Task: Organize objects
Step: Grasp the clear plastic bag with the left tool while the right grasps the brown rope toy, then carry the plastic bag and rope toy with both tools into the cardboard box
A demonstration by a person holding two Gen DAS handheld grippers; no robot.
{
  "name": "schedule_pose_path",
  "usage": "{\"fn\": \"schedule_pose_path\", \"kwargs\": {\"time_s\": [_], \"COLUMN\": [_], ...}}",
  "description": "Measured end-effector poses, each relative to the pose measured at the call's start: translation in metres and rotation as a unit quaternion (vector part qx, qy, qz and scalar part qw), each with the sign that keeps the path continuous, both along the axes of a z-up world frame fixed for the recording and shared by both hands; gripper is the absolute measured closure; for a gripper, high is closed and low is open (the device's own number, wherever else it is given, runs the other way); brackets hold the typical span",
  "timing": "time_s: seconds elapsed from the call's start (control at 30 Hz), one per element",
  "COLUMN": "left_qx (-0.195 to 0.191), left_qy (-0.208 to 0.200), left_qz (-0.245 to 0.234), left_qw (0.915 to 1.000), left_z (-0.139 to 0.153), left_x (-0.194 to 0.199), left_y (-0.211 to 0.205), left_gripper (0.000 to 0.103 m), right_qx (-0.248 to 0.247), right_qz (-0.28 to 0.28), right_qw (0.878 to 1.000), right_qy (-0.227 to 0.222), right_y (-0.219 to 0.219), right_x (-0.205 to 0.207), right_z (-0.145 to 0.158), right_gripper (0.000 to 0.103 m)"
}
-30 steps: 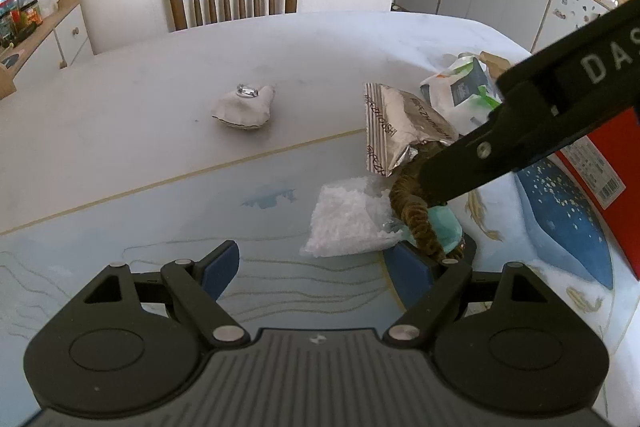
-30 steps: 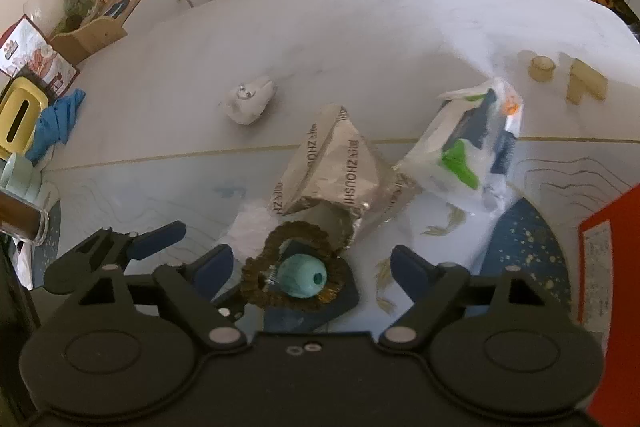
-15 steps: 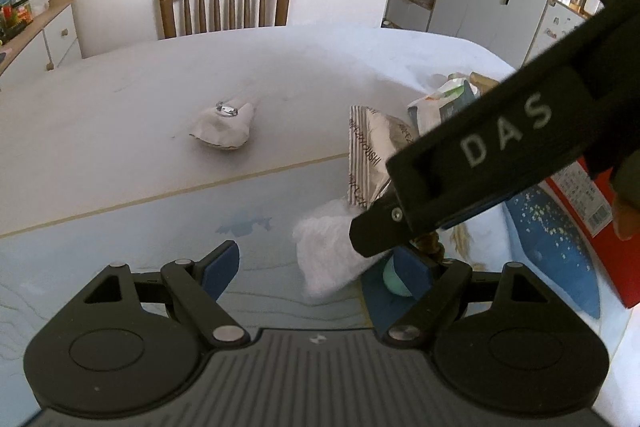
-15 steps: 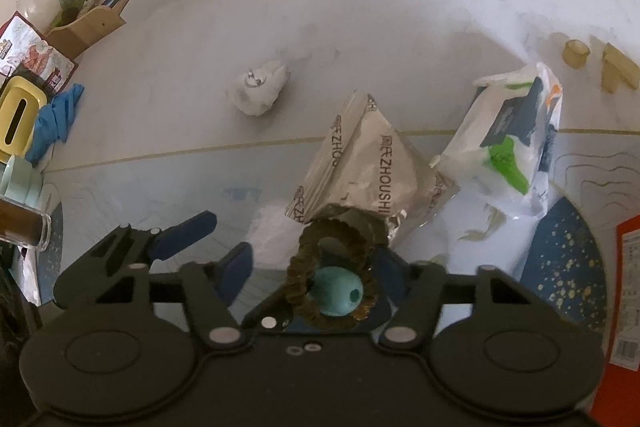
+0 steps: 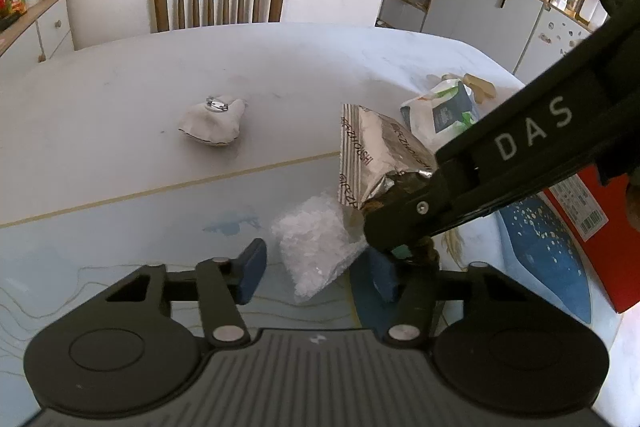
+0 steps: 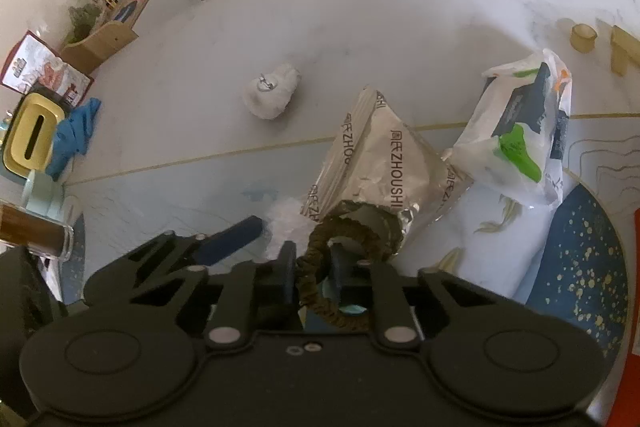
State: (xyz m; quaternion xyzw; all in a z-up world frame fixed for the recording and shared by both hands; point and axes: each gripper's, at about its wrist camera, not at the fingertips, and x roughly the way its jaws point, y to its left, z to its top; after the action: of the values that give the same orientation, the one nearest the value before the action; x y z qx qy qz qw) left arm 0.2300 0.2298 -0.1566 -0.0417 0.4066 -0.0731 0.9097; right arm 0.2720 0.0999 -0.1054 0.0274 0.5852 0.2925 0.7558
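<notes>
Now: right gripper (image 6: pixel 314 273) clamped on brown braided ring (image 6: pixel 348 247)

Jaws just closed on the ring's cord, low over the table (image 5: pixel 120 99) by the silver foil bag (image 6: pixel 384 167). Risk: thin pinch, ring w/ teal ball (image 6: pixel 352 309) may slip or drag the bag. Left gripper (image 5: pixel 316 269) just narrowed, grips nothing. Only left view shows clear granule bag (image 5: pixel 316 239) whole.

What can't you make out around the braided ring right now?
- Teal ball inside the braided ring: right wrist view, mostly hidden by the right hand-held gripper.
- Ring's grip point: left wrist view, covered by the right gripper's arm.
- White crystal bag: contents too blurred to identify.
</notes>
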Motion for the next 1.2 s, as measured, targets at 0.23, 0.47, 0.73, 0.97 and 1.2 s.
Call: {"fn": "schedule_pose_path", "kwargs": {"time_s": [0.23,0.47,0.73,0.97,1.2], "left_qx": [0.007,0.017,0.003,-0.004,0.001], "left_qy": [0.004,0.001,-0.002,-0.012,-0.029], "left_qz": [0.003,0.007,0.016,0.011,-0.017], "left_qw": [1.0000,0.9998,0.9999,0.9999,0.9994], "left_z": [-0.001,0.004,0.025,0.055,0.088], "left_x": [-0.002,-0.013,-0.034,-0.055,-0.067], "left_y": [0.003,0.003,0.005,-0.005,-0.036], "left_gripper": [0.080,0.085,0.085,0.086,0.085], "right_qx": [0.021,0.048,0.086,0.103,0.095], "right_qz": [-0.028,-0.065,-0.098,-0.111,-0.119], "right_qw": [0.999,0.997,0.991,0.987,0.985], "right_qy": [-0.002,-0.008,-0.028,-0.052,-0.077], "right_y": [-0.023,-0.060,-0.101,-0.140,-0.185], "right_x": [-0.005,-0.015,-0.028,-0.041,-0.049], "right_z": [0.010,0.026,0.058,0.088,0.112], "right_gripper": [0.094,0.095,0.095,0.095,0.095]}}
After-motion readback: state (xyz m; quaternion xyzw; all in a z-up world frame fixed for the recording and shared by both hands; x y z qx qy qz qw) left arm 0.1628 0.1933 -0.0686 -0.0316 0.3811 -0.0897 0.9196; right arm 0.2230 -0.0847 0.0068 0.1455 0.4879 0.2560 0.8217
